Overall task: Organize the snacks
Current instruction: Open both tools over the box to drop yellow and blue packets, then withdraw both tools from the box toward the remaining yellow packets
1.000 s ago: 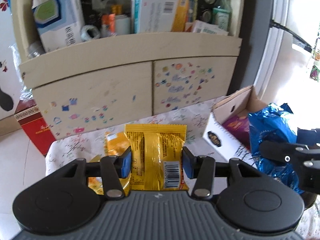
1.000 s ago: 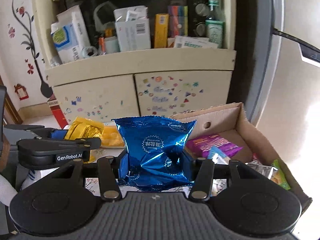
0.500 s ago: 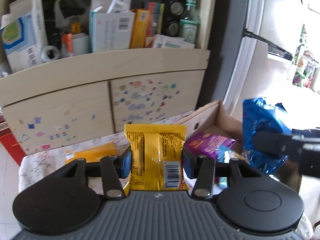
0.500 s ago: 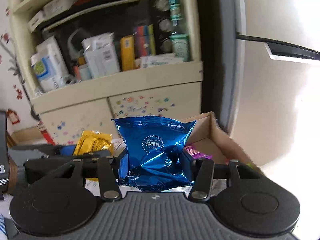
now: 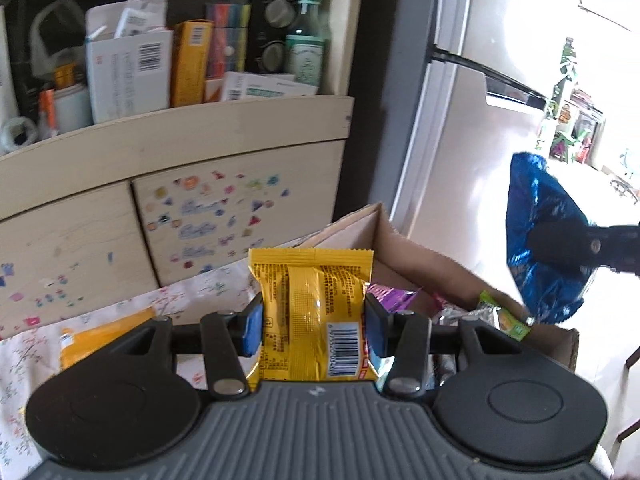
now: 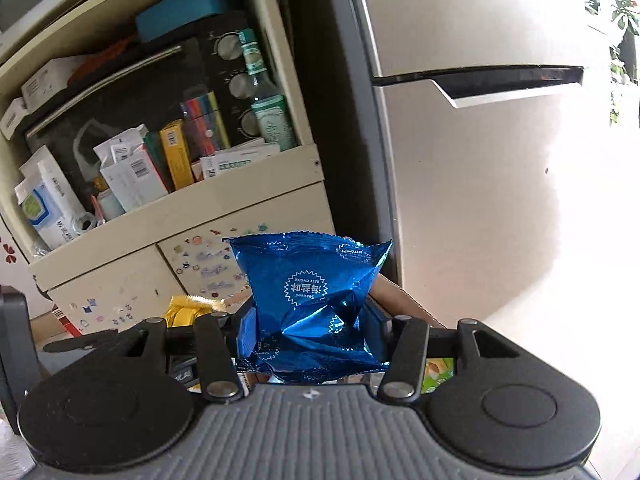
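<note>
Two snack packets are up in the air, one in each claw. The yellow packet [image 5: 310, 316] stands upright in the left claw [image 5: 312, 330], its long axis vertical, crimped edge at 12 o'clock and barcode at the bottom, the blue pads [image 5: 253, 330] pressed against both of its sides. It hangs over the near edge of an open cardboard box [image 5: 424, 272], which sits on a table [image 5: 24, 356] covered in a floral cloth. Inside the box I can count one purple packet [image 5: 390, 298] and one green-edged packet [image 5: 506, 318]; the rest is too jumbled to count. One more flat orange-yellow packet [image 5: 104, 334] lies on the cloth at 9 o'clock of the held one.

The blue packet [image 6: 314, 304] is pinched in the right claw [image 6: 310, 336], crumpled, its sealed edge up and its printed badge upside down; it is about as wide as tall, so no long axis shows. From the left wrist view it sits at 3 o'clock, higher than the box's far-right edge.

Behind the table stands a cream cabinet [image 5: 200, 136] with two sticker-covered doors, its open shelf crowded with boxes and one green-labelled bottle [image 5: 306, 52]. A silver fridge [image 6: 480, 180] stands at its right.
</note>
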Motion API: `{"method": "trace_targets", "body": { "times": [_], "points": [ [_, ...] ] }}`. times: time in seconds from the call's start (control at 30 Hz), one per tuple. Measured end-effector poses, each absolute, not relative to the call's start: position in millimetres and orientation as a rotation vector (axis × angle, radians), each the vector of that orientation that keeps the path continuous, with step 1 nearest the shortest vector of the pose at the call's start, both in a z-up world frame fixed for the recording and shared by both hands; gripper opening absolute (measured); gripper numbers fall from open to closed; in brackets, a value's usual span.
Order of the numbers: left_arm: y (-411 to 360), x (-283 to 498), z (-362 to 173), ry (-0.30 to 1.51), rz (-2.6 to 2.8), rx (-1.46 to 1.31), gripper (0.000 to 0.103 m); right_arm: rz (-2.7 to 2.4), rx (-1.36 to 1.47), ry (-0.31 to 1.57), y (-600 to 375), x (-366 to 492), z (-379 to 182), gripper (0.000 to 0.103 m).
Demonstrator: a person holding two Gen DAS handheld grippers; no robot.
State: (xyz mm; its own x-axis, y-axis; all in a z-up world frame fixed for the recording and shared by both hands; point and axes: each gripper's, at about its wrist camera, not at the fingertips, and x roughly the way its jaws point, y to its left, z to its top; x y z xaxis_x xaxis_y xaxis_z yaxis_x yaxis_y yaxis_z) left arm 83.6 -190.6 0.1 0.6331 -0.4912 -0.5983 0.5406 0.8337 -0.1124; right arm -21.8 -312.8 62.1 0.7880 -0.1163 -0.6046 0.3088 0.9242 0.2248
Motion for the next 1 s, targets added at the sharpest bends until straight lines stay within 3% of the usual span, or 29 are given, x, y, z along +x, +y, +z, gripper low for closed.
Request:
{"method": "trace_targets", "body": {
  "times": [0.33,0.37,0.43,0.5,0.63,1.0],
  "points": [
    [-226.4,100.7,-12.0,0.672,-0.669,0.040,0.051,-0.335,0.373,0.657,-328.3,-18.2,50.6,0.059],
    [-228.9,101.8,-14.4,0.677,-0.679,0.042,0.056,-0.348,0.381,0.664,-330.1,-17.4,48.5,0.060],
    [-231.0,102.3,-17.1,0.683,-0.666,0.036,0.084,-0.366,0.395,0.677,-332.5,-16.2,44.8,0.065],
    [-228.3,102.1,-15.3,0.683,-0.661,0.005,0.089,-0.381,0.407,0.685,-333.7,-15.6,43.5,0.069],
    [-221.1,101.5,-3.0,0.673,-0.655,-0.027,0.090,-0.375,0.408,0.666,-332.5,-17.1,46.2,0.076],
    [-195.5,99.6,8.3,0.695,-0.573,0.026,0.093,-0.327,0.416,0.678,-325.1,-10.0,43.2,0.080]
  ]
}}
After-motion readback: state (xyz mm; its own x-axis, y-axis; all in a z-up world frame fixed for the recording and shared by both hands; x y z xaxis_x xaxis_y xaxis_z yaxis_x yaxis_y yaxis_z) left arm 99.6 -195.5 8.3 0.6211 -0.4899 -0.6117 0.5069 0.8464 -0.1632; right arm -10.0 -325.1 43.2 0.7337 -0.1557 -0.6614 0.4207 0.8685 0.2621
